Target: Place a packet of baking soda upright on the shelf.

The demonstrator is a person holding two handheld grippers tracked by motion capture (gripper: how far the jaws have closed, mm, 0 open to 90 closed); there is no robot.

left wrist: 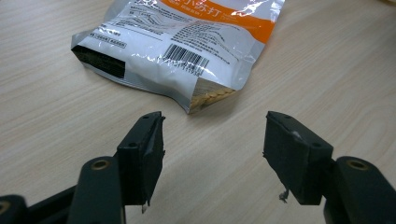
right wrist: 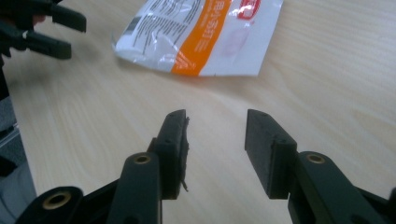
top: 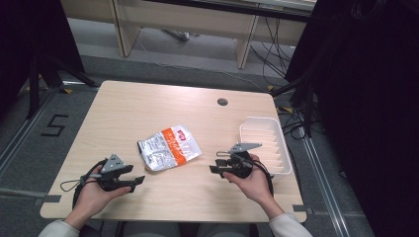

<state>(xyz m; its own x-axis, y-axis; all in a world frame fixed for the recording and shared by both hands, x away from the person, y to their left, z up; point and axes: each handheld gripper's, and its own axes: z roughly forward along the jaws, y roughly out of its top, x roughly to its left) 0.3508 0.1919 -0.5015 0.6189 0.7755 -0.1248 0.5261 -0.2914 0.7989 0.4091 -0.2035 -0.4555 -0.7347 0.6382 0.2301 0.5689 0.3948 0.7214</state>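
White tray [top: 265, 143] right of snack bag [top: 168, 147]; left tongs [top: 137, 181] and right tongs [top: 215, 168] both apart.

The surface [top: 148, 106] is pale wood-grain board with a small round cable hole [top: 223, 102] near its far edge. Around it lies grey carpet floor [top: 54, 98], with a black figure 5 [top: 55, 125] marked beyond the surface's left edge and metal floor rails [top: 20, 136] running alongside. Past the far edge stand the pale wooden legs of other furniture [top: 126, 27], with black cables [top: 269, 54] trailing on the floor. Black curtains [top: 365, 98] hang to the right, and dark stand legs [top: 39, 74] stand at far left.
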